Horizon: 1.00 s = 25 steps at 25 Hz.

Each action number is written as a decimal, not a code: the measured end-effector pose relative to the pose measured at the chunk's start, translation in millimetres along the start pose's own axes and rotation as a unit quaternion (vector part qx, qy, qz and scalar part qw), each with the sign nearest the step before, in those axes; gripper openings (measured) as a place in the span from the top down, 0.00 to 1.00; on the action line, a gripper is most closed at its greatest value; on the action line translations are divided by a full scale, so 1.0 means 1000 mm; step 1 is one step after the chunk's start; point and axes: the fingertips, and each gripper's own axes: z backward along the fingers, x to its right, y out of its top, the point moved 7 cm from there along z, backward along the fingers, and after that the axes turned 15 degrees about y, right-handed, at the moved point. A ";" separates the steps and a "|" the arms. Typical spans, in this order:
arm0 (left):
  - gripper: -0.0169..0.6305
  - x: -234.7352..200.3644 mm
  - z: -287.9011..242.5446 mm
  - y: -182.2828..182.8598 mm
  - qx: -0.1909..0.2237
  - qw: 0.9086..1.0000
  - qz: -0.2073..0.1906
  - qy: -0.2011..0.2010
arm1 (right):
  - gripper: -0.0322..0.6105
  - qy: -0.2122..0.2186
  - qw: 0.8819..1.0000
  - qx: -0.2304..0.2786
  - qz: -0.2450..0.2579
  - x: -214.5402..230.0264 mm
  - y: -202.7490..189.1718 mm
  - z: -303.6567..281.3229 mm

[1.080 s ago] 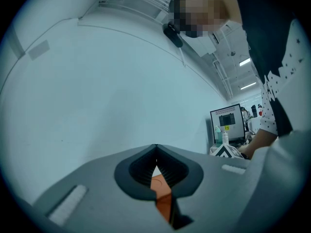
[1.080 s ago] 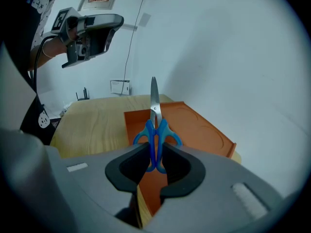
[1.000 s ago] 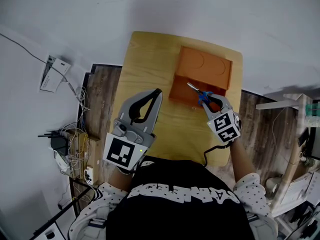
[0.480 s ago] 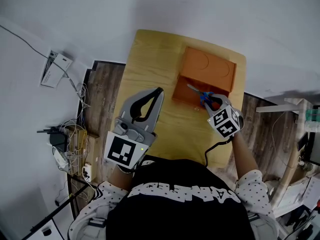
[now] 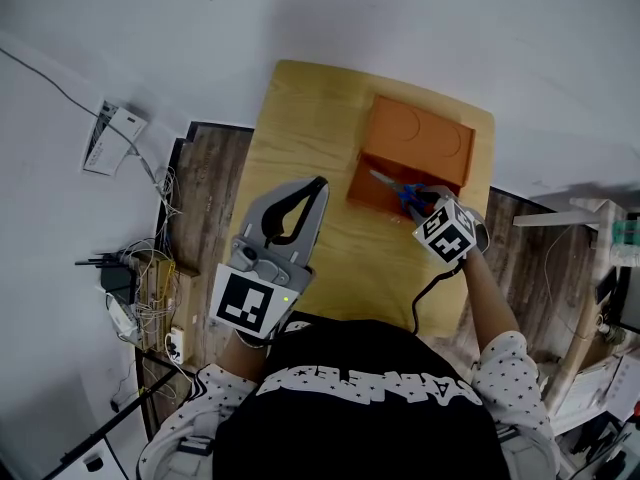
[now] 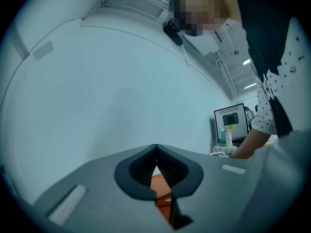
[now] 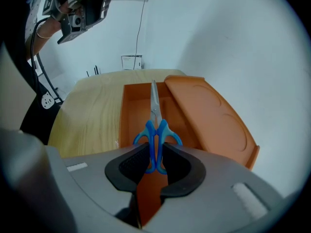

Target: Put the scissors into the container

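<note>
Two grippers are in view: our left gripper (image 6: pixel 155 148) is nearest, jaws closed together on nothing, over the table's (image 5: pixel 300 128) near half. Our right gripper (image 7: pixel 155 155) is clamped on the blue handles of the scissors (image 7: pixel 154 126), whose blades point forward over the open orange container (image 7: pixel 130 111).

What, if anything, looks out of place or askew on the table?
Nothing stands out. The orange container sits upright on the wooden table, lid open, and the right tongs hold the blue-handled scissors over it.
</note>
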 end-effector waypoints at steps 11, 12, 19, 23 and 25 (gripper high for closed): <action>0.97 -0.004 0.001 -0.002 -0.003 1.000 0.002 0.007 | 0.79 0.012 0.999 -0.043 -0.006 0.004 0.002 -0.008; 0.97 -0.004 0.001 -0.002 -0.003 1.000 0.003 0.007 | 0.79 0.012 0.999 -0.045 -0.006 0.004 0.002 -0.009; 0.97 -0.006 0.003 -0.002 -0.004 1.000 0.001 0.009 | 0.79 0.010 0.999 -0.045 -0.005 0.005 0.002 -0.009; 0.97 -0.005 0.005 -0.001 -0.004 1.000 0.000 0.009 | 0.79 0.010 0.999 -0.045 -0.004 0.005 0.003 -0.009; 0.97 -0.006 0.005 -0.001 -0.004 1.000 0.002 0.010 | 0.79 0.011 0.999 -0.044 -0.004 0.005 0.003 -0.009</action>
